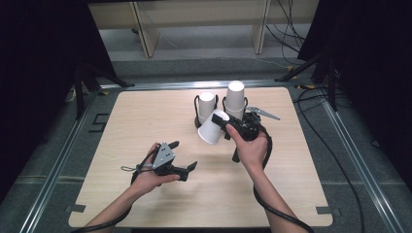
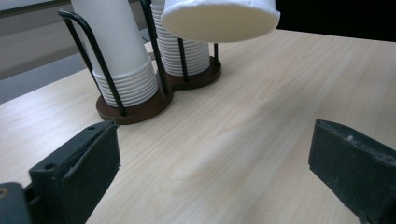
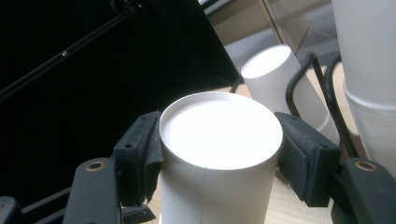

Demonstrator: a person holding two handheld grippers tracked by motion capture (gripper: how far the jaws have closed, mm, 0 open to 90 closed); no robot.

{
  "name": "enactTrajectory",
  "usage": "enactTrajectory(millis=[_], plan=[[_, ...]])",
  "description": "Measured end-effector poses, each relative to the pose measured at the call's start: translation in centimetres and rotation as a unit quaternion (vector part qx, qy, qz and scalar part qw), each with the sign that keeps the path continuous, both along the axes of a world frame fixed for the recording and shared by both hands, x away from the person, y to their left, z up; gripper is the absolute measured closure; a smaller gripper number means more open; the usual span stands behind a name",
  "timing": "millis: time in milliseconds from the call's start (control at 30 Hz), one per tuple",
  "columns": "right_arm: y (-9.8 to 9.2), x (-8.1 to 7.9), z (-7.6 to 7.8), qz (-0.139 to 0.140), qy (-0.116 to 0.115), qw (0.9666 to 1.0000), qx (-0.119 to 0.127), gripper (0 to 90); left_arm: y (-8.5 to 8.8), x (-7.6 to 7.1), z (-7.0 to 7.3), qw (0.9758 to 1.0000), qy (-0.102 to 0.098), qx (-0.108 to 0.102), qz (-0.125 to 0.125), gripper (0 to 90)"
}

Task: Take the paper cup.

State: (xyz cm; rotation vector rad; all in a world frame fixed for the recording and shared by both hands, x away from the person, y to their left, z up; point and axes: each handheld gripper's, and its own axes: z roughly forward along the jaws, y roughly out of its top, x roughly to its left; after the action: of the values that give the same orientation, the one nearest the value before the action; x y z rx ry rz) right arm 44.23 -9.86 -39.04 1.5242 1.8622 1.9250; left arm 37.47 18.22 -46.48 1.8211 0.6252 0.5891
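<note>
A white paper cup (image 1: 210,130) hangs tilted above the table's middle, wide mouth toward the lower left. My right gripper (image 1: 226,127) is shut on its narrow base end; in the right gripper view (image 3: 219,149) both pads press the cup (image 3: 219,191) just under its recessed bottom. Behind it a black wire holder (image 1: 198,121) on brown bases carries two upturned cup stacks, a shorter left one (image 1: 206,103) and a taller right one (image 1: 235,96). My left gripper (image 1: 183,155) is open and holds nothing, low over the table near the front left. Its view (image 2: 212,158) shows the held cup's mouth (image 2: 219,21) overhead.
The light wooden table (image 1: 145,111) has a metal rail (image 1: 63,160) around it. A black cable (image 1: 272,208) trails from my right gripper along the forearm. Beyond the far edge stand a wooden frame (image 1: 145,34) and loose floor cables (image 1: 286,29). Dark curtains flank both sides.
</note>
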Motion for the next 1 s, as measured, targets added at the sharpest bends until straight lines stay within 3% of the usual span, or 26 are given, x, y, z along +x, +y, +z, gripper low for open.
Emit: enactTrajectory(millis=[33,67,133,233,333,400,633,667,767,1000], plan=[[0.0,0.0,-0.2,-0.001,0.0,1.0,0.002,35.2,-0.1,-0.1,-0.1,1.0,0.0,-0.005,-0.002,1.1],[-0.1,-0.1,-0.4,-0.004,0.015,0.9999,-0.002,35.2,-0.1,-0.2,-0.1,1.0,0.001,-0.006,-0.003,0.9],[-0.1,-0.1,-0.7,-0.006,0.015,0.9999,-0.003,35.2,-0.2,-0.4,-0.2,1.0,0.001,-0.006,-0.007,0.0],[-0.3,-0.3,-1.7,-0.003,0.035,0.9992,0.018,35.1,-0.4,-0.7,-0.3,0.9999,0.005,-0.002,-0.016,0.0],[-0.3,-0.4,-2.2,-0.003,0.037,0.9991,0.02,35.1,-0.5,-0.8,-0.4,0.9998,0.006,0.003,-0.018,0.0],[-0.4,-0.5,-2.6,-0.011,0.052,0.9984,0.02,35.1,-0.7,-0.9,-0.5,0.9998,0.004,-0.001,-0.02,0.0],[-0.6,-0.4,-3.5,-0.01,0.055,0.9979,0.032,35.1,-1.2,-0.8,-0.6,0.9997,0.004,-0.004,-0.025,0.0],[-0.6,-0.4,-3.5,-0.013,0.064,0.9974,0.03,35.1,-1.3,-0.8,-0.5,0.9997,0.007,0.001,-0.025,0.0],[-0.7,-0.4,-3.7,-0.014,0.069,0.9966,0.043,35.1,-1.6,-0.6,-0.6,0.9996,0.006,-0.008,-0.027,0.0],[-1.3,-0.3,-4.1,-0.018,0.071,0.9962,0.047,35.1,-1.7,-0.5,-0.6,0.9995,0.001,-0.012,-0.029,0.0]])
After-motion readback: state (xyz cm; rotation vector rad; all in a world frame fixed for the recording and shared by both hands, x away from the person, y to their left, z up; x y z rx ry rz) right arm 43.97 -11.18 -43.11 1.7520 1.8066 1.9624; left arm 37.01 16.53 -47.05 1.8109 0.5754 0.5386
